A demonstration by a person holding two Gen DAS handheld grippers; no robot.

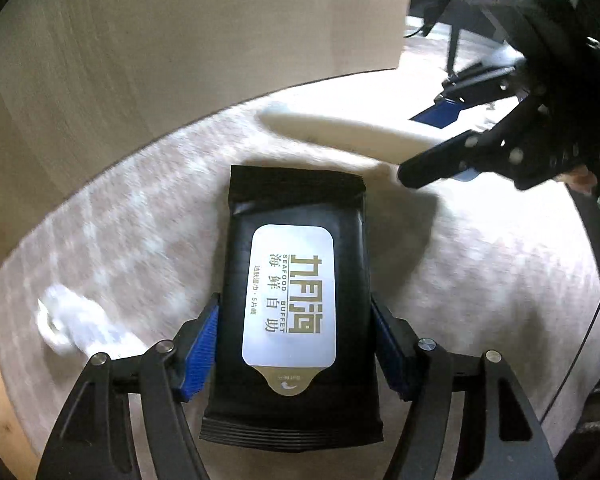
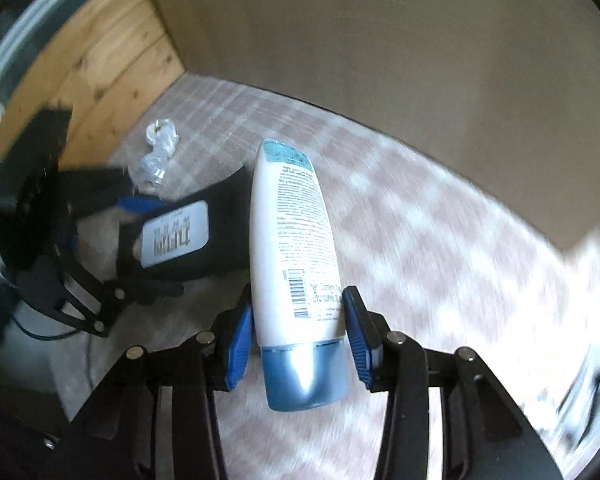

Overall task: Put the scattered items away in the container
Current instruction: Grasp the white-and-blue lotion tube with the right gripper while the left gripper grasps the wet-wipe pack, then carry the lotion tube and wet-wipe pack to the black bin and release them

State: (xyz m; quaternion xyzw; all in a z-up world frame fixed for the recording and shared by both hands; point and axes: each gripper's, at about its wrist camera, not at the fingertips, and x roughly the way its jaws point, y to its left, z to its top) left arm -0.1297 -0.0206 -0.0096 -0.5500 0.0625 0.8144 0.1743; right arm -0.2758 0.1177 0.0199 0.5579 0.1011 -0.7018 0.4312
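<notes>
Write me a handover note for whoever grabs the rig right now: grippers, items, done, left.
Left gripper: shut on the black wet-wipe pack, held over the checked cloth.
Right gripper: shut on the white tube, gripped just above its blue cap, also over the cloth.
Cardboard box wall stands just ahead of both.
Crumpled clear wrapper lies on the cloth near the wooden edge.
Done: both items picked up.
Left: drop both into the container, then fetch the wrapper.
</notes>
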